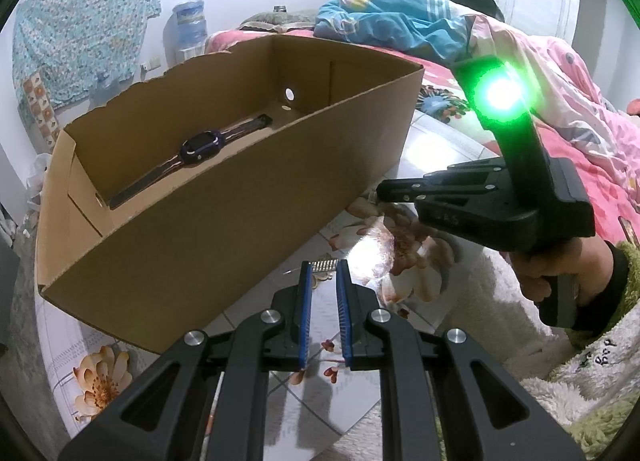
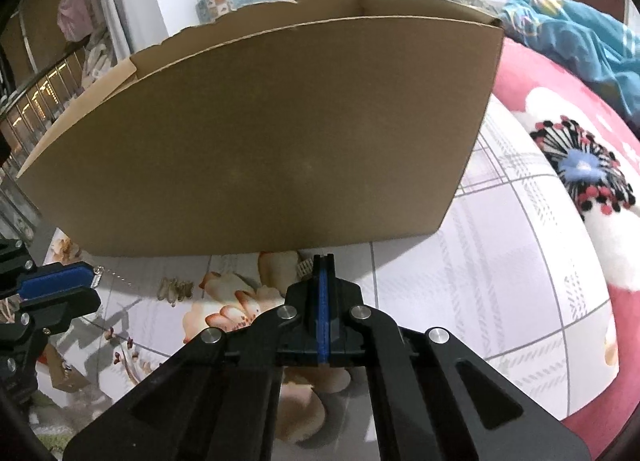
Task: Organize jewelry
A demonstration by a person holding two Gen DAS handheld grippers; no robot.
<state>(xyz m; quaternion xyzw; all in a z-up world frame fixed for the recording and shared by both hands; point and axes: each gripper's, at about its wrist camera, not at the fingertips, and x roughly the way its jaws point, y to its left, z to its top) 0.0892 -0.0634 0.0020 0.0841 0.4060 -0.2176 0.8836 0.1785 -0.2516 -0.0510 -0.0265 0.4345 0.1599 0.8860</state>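
The right gripper (image 2: 323, 261) is pressed together on a small woven piece (image 2: 304, 268) at the cardboard box's (image 1: 224, 217) front wall; the left gripper (image 1: 324, 269) pinches a silver clasp (image 1: 323, 264); a watch (image 1: 200, 147) lies inside the box

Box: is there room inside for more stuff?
Yes. The box holds only a watch, lying along the middle. The floor by the far end wall, near the round hole, is bare. Outside, the cloth between box and pink blanket is free.
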